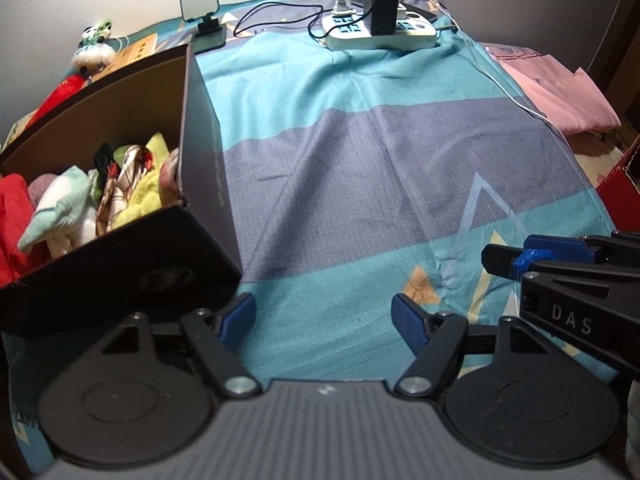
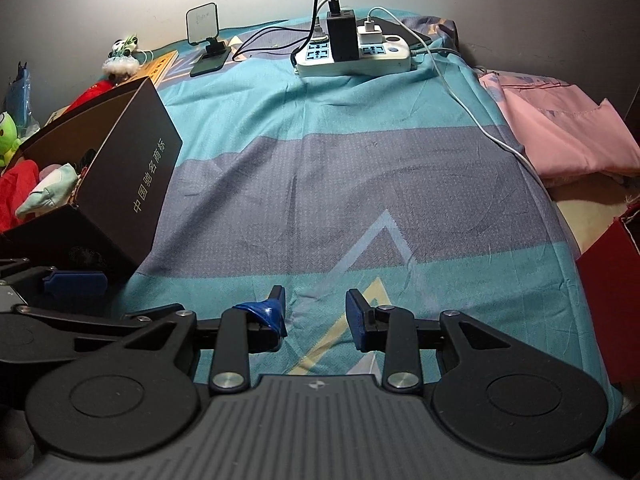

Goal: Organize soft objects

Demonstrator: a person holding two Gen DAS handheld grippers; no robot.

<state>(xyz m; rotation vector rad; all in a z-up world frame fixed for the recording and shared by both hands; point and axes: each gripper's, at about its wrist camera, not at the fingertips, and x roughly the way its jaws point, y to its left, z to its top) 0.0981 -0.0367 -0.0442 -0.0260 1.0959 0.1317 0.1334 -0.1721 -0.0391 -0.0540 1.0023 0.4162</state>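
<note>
A dark cardboard box [image 1: 208, 152] stands at the left on the bed, also in the right wrist view [image 2: 132, 168]. It holds several soft things: a red cloth [image 1: 12, 216], a mint and white cloth [image 1: 60, 208], a checked cloth [image 1: 120, 188] and a yellow-green plush [image 1: 148, 192]. My left gripper [image 1: 324, 320] is open and empty, low over the sheet just right of the box. My right gripper [image 2: 316, 312] is open and empty over the sheet; it shows at the right of the left wrist view [image 1: 520, 260].
The blue and purple bed sheet [image 1: 380, 152] spreads ahead. A white power strip [image 1: 380, 32] with chargers and cables lies at the back. A phone stand [image 1: 204, 12] and small plush toys [image 1: 94, 46] are back left. Pink cloth [image 1: 560, 92] and a red box [image 1: 620, 184] lie right.
</note>
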